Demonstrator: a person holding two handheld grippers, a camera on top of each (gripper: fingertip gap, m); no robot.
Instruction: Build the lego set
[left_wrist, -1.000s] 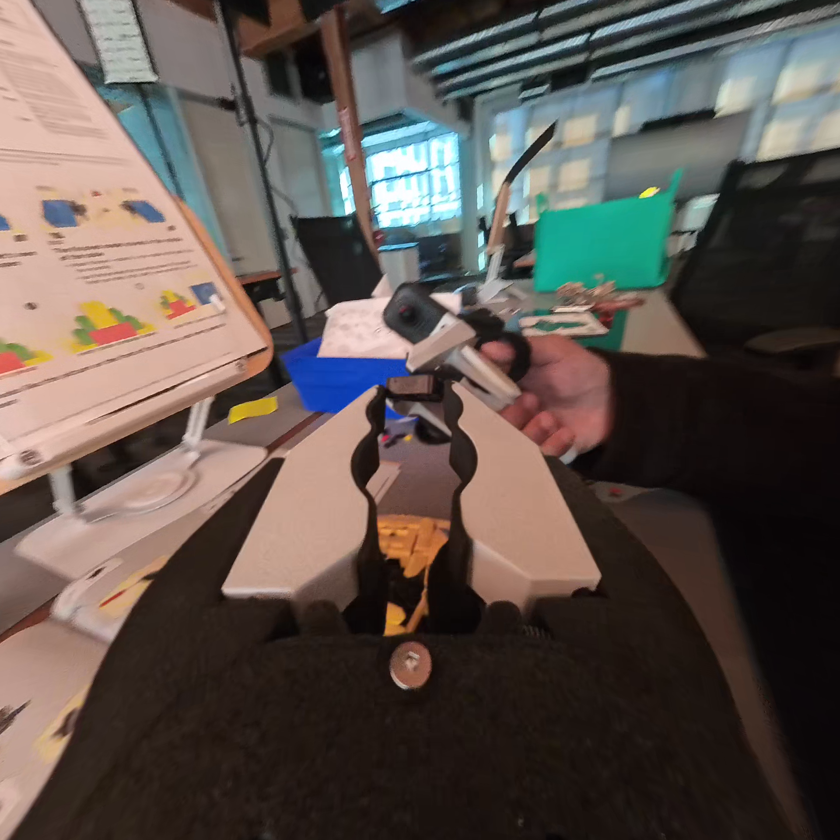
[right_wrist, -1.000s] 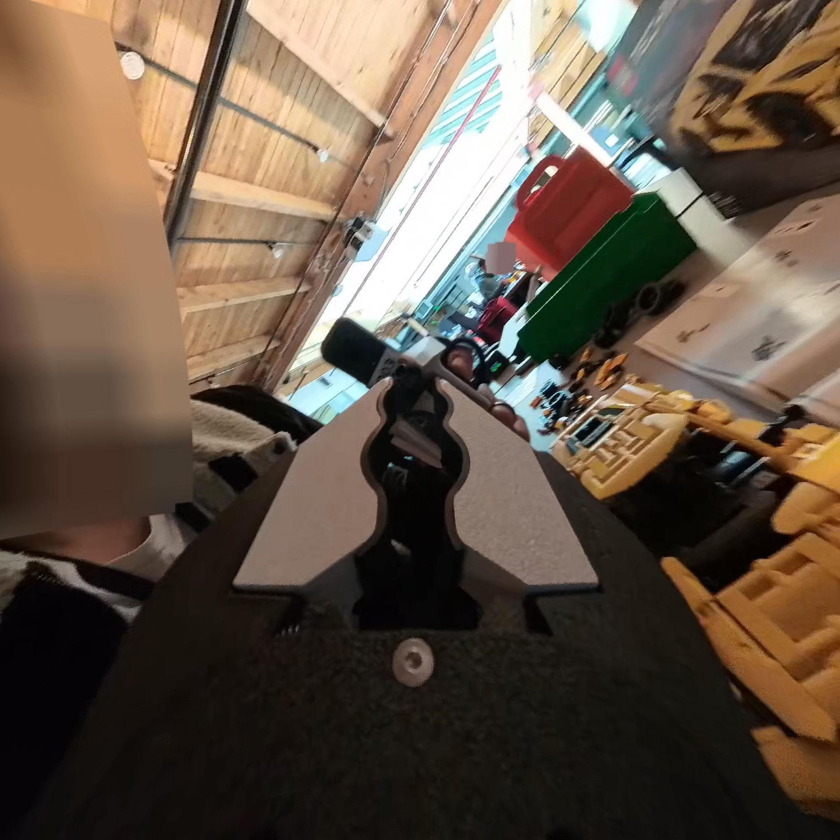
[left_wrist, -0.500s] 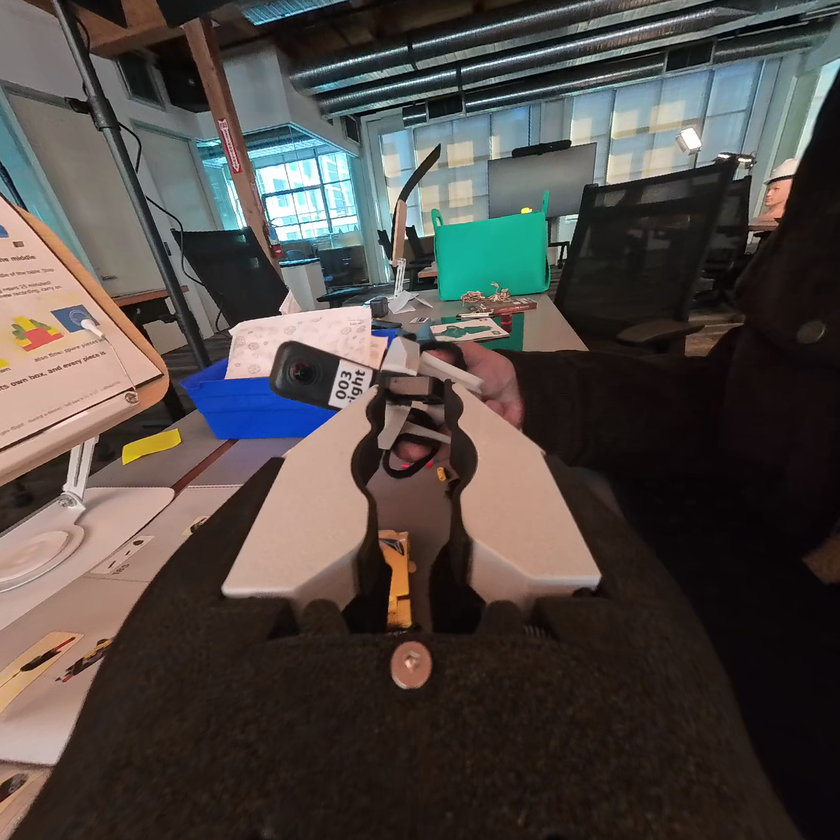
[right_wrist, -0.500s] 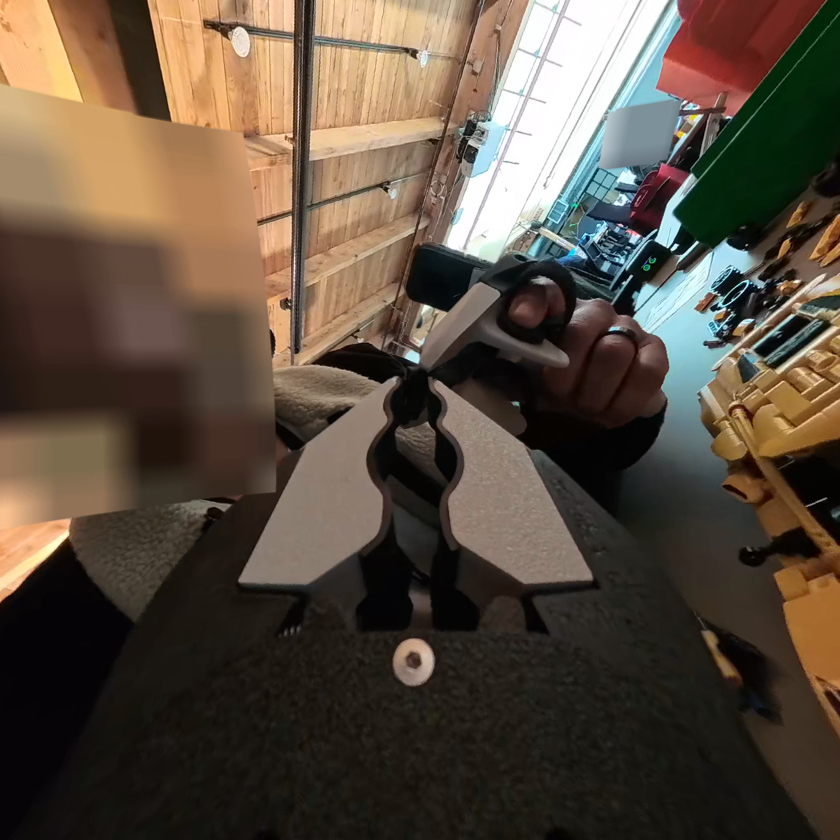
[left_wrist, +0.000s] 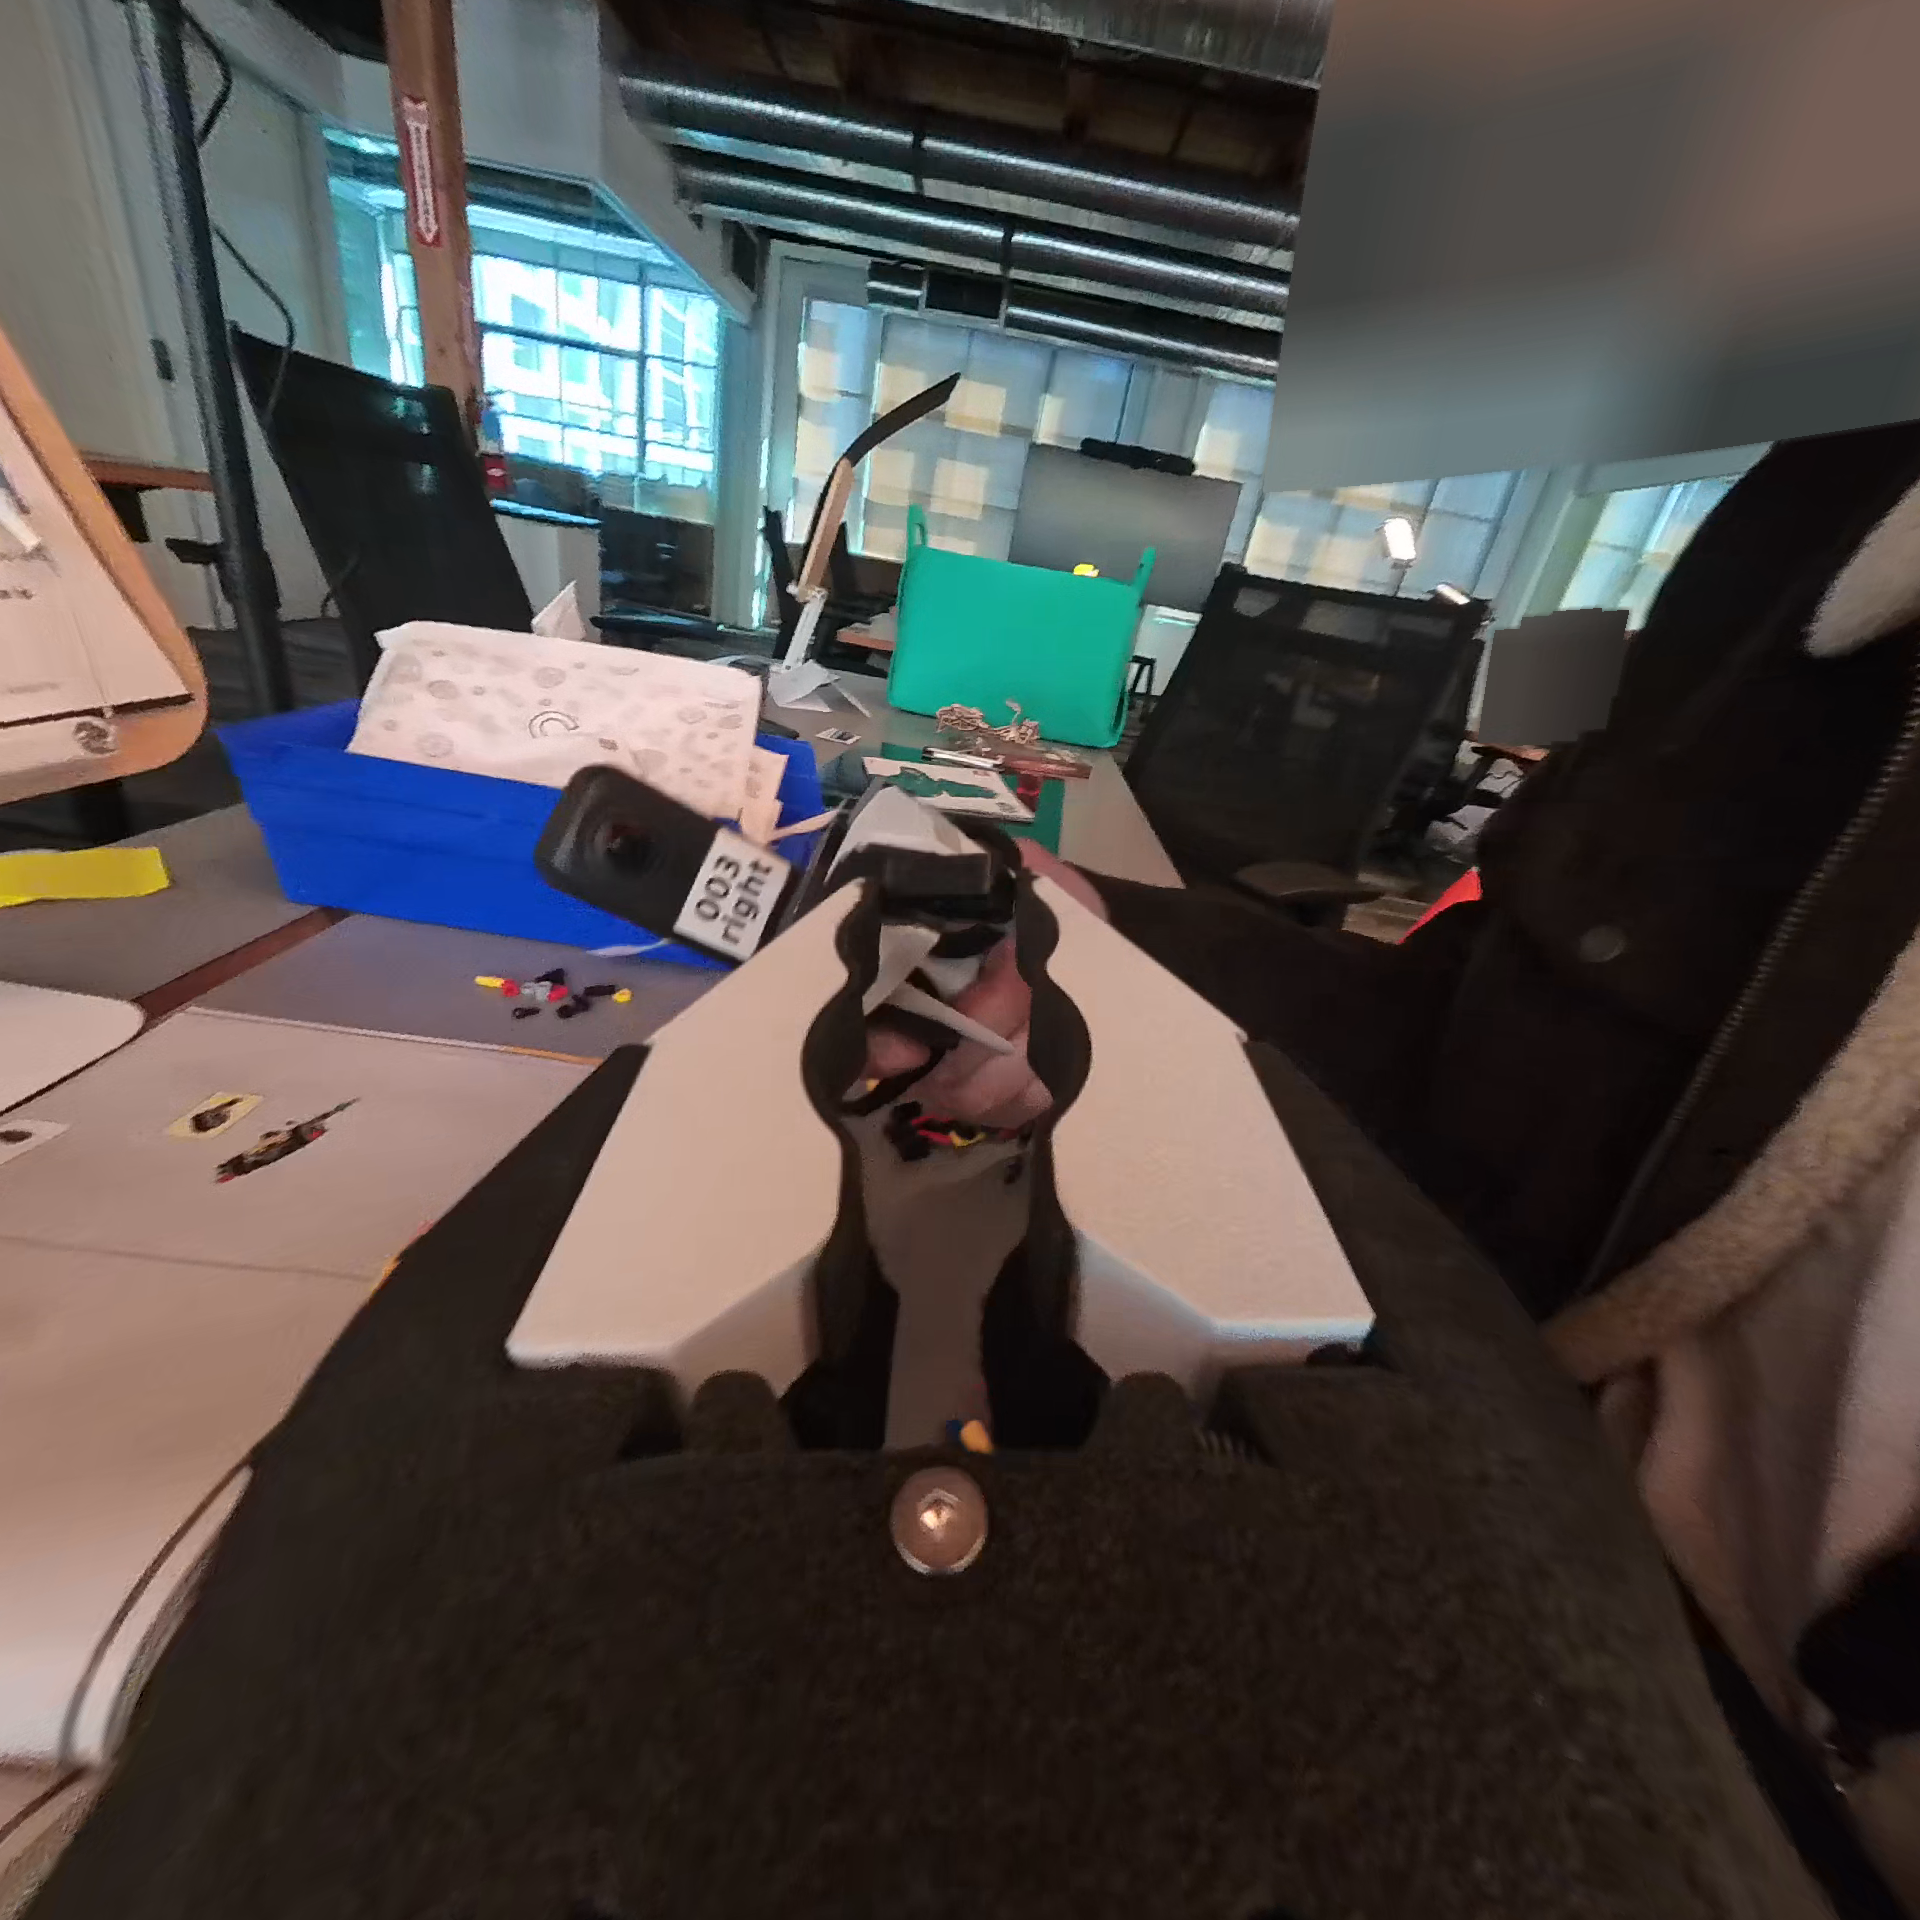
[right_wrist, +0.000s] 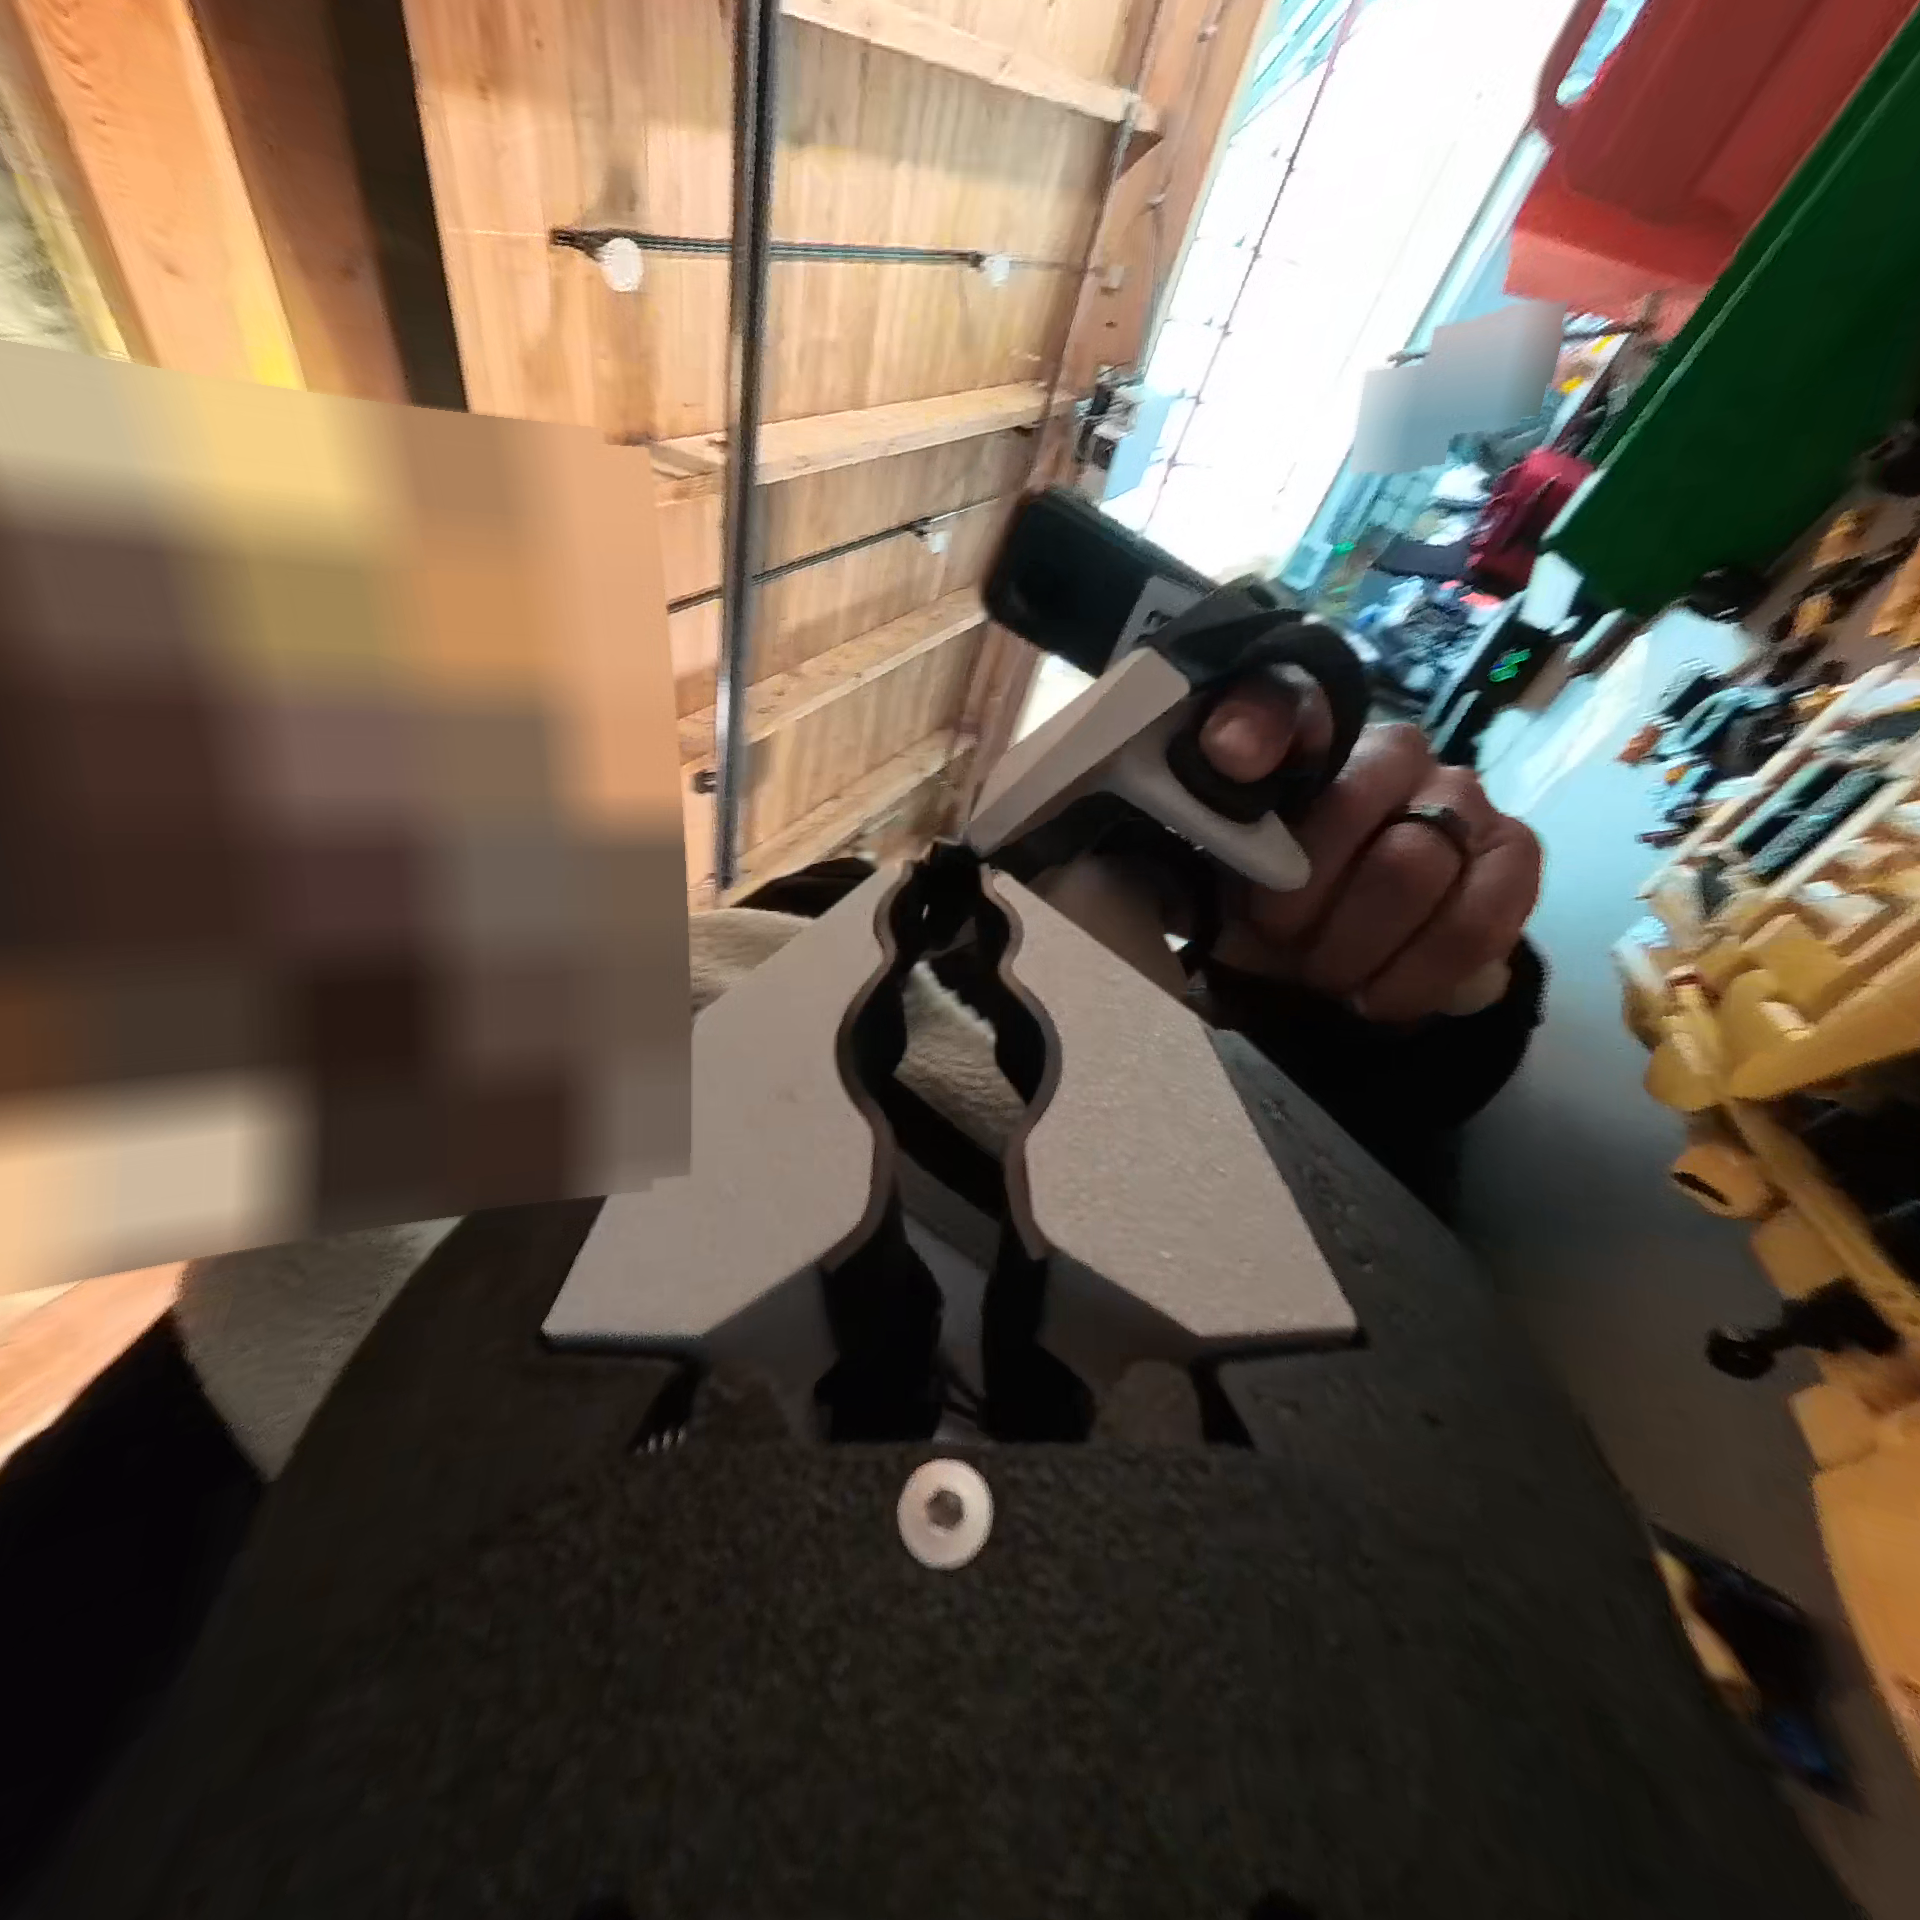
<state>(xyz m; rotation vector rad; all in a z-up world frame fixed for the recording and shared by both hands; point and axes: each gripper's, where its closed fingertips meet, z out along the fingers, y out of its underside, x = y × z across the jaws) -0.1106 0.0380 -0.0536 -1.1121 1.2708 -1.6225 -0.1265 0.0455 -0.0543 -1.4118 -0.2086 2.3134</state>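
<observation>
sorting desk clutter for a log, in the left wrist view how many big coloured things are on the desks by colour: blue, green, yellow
blue plastic bin: 1
green box-shaped bag with handles: 1
flat yellow strip: 1
total: 3

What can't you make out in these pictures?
Left wrist view: the dark bit at the left gripper, half hidden by its tips.
Left wrist view: loose pieces on the table, too small.
Right wrist view: whether the right gripper holds anything; tips dark, blurred.
Right wrist view: yellow model, blurred, cut by the right edge.
</observation>
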